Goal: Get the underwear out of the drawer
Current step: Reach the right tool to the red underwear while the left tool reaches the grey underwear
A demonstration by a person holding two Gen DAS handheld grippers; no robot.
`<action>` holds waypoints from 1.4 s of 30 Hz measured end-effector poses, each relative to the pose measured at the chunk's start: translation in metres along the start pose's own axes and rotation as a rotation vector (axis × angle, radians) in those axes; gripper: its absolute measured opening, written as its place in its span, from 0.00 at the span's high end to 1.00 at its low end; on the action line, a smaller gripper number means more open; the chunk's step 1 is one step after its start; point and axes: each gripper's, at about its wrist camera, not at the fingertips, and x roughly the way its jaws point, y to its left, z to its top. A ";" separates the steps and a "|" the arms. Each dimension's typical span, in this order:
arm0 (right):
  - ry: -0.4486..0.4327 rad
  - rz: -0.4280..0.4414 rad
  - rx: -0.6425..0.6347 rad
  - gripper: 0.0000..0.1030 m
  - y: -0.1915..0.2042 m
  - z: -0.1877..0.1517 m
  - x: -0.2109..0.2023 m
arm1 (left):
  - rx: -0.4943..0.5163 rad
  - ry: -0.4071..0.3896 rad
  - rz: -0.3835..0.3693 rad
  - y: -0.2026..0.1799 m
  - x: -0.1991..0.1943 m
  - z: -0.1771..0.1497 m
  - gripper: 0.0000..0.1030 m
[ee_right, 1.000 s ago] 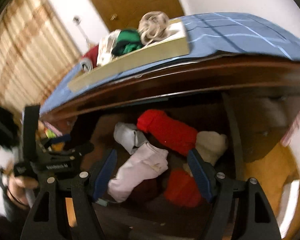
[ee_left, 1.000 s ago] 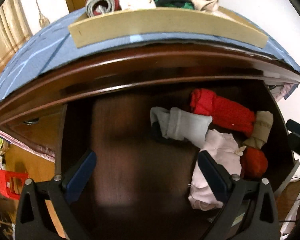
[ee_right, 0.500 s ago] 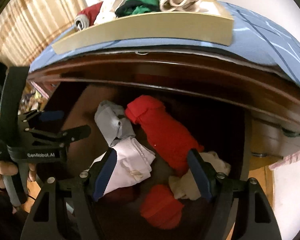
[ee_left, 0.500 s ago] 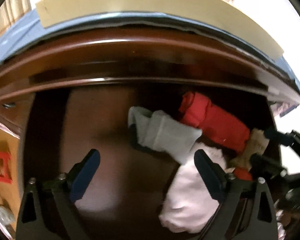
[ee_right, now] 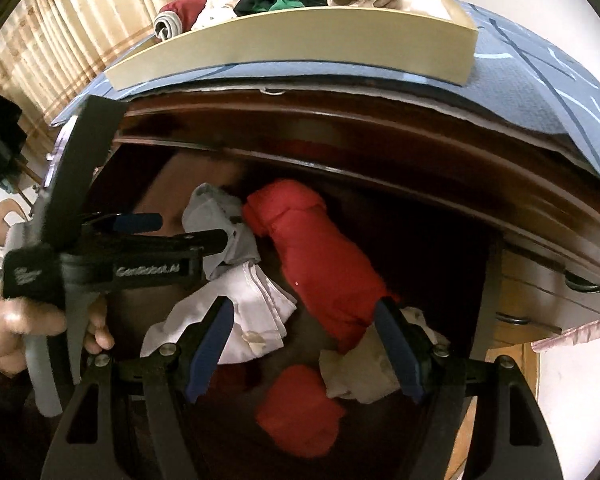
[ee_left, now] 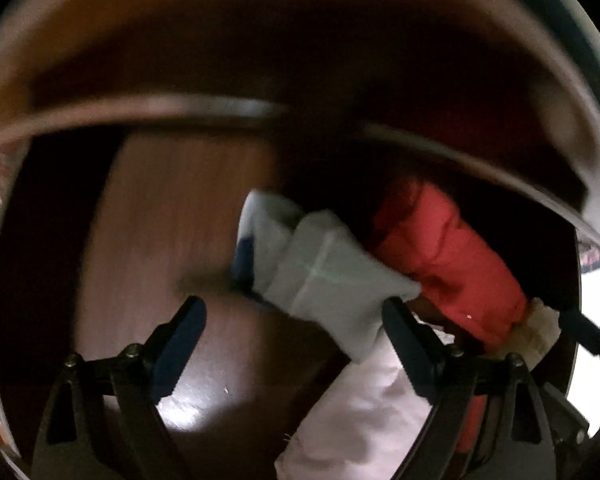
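The open dark wooden drawer (ee_right: 452, 248) holds rolled underwear: a grey roll (ee_left: 320, 268) (ee_right: 220, 220), a long red roll (ee_left: 448, 256) (ee_right: 320, 256), a white piece (ee_left: 352, 412) (ee_right: 240, 312), a cream piece (ee_right: 360, 372) and a small red one (ee_right: 300, 408). My left gripper (ee_left: 296, 344) is open inside the drawer, its jaws on either side of the grey roll's near end. It shows in the right wrist view (ee_right: 156, 232) too. My right gripper (ee_right: 304, 344) is open above the drawer, over the red roll's near end.
A beige tray (ee_right: 300, 40) with several rolled garments sits on the blue cloth (ee_right: 540, 92) on the dresser top. A closed drawer with a dark handle (ee_right: 580, 280) is to the right. Curtains (ee_right: 52, 40) hang at the left.
My left gripper has pushed forward and down into the drawer, closing on the grey roll. My right gripper has dropped closer over the red roll. Both stay open.
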 end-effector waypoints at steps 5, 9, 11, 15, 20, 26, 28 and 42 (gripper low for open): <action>0.002 0.005 -0.008 0.27 -0.004 0.002 0.002 | -0.071 0.088 -0.041 0.014 0.016 0.004 0.12; 0.014 -0.001 -0.056 0.27 0.001 0.010 0.007 | -0.064 0.078 -0.055 0.022 0.014 0.007 0.17; 0.033 -0.010 -0.088 0.27 0.004 0.016 0.013 | -0.029 0.071 -0.058 0.024 0.012 0.009 0.31; 0.082 -0.019 -0.137 0.27 0.012 0.023 0.028 | 0.053 0.096 -0.068 0.031 0.007 0.009 0.48; 0.123 -0.043 -0.197 0.27 0.018 0.022 0.043 | 0.175 0.112 -0.006 0.047 -0.002 0.004 0.48; 0.163 -0.087 -0.235 0.27 0.023 0.024 0.059 | 0.152 0.066 -0.018 0.059 -0.025 0.006 0.40; 0.178 -0.115 -0.247 0.27 0.023 0.026 0.066 | 0.117 0.056 -0.060 0.057 -0.031 0.002 0.29; 0.301 0.104 -0.171 0.34 0.017 0.023 0.060 | -0.037 0.014 -0.039 0.030 -0.013 0.018 0.19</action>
